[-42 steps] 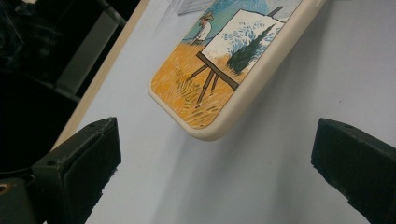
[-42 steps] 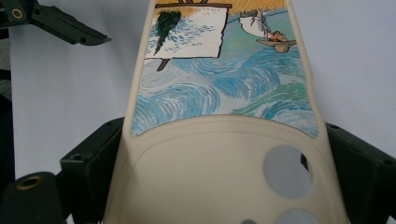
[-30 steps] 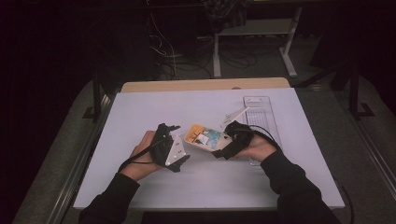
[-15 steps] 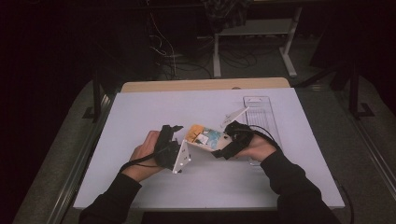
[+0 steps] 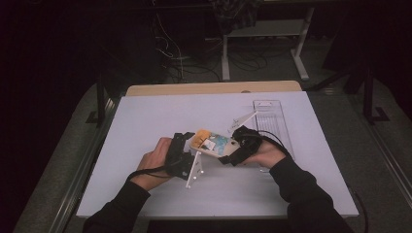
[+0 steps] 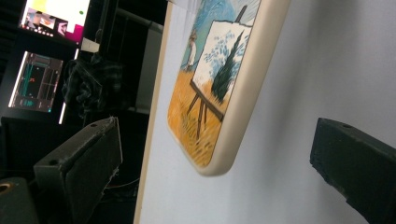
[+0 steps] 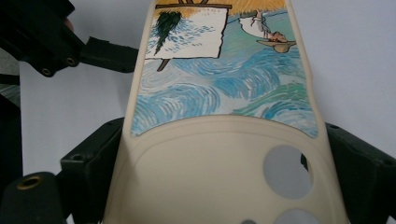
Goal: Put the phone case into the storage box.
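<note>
The phone case [image 5: 210,142], cream-rimmed with a painted easel scene, sits near the middle of the white tabletop [image 5: 145,116], lifted between our two tools. At the left, our left tool [image 5: 187,144] has its jaws spread apart, one to each side of the case's orange end without touching it; in the left gripper view that end [image 6: 212,88] hangs between the open jaws. To the right, our right tool [image 5: 232,151] is clamped on the case's camera-hole end, and the right gripper view shows the case [image 7: 219,107] pinched at both edges. A clear tray [image 5: 272,121] lies further right, towards the far edge.
</note>
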`<state>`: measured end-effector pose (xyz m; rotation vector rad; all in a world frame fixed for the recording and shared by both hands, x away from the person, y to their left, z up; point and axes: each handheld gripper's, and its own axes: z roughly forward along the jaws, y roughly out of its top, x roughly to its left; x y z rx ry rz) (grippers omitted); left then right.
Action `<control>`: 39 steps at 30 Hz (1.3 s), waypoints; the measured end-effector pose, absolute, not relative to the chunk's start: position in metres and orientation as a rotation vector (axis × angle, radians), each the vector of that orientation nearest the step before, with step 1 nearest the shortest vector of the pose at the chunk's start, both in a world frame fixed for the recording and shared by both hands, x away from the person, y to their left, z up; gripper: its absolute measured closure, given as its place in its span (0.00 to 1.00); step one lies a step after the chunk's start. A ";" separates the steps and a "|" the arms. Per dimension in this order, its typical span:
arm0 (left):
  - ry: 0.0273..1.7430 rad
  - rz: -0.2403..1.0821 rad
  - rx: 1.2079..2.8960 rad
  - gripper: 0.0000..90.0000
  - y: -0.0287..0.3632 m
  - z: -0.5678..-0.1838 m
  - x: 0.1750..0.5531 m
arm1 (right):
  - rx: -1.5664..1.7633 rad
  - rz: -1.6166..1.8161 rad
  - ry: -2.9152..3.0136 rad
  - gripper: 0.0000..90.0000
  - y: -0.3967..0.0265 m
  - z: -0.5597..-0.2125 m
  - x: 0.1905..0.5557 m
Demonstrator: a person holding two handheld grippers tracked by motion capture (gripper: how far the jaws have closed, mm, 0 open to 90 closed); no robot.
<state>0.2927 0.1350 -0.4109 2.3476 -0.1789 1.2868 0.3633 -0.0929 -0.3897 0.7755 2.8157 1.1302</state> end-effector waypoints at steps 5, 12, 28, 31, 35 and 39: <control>-0.225 1.333 2.346 0.05 0.130 -0.416 0.290 | 0.747 1.126 2.822 0.10 -0.090 -0.390 0.363; -0.273 1.406 2.319 0.10 0.125 -0.420 0.285 | 0.747 1.149 2.828 0.10 -0.084 -0.388 0.360; -0.364 1.535 2.238 0.30 0.119 -0.426 0.276 | 0.729 1.162 2.822 0.10 -0.077 -0.387 0.360; -0.374 1.561 2.227 0.37 0.118 -0.427 0.275 | 0.745 1.166 2.823 0.10 -0.076 -0.387 0.360; -0.386 1.572 2.230 0.43 0.117 -0.429 0.274 | 0.737 1.169 2.822 0.10 -0.075 -0.387 0.360; -0.401 1.579 2.224 0.48 0.116 -0.429 0.273 | 0.733 1.167 2.827 0.10 -0.073 -0.387 0.360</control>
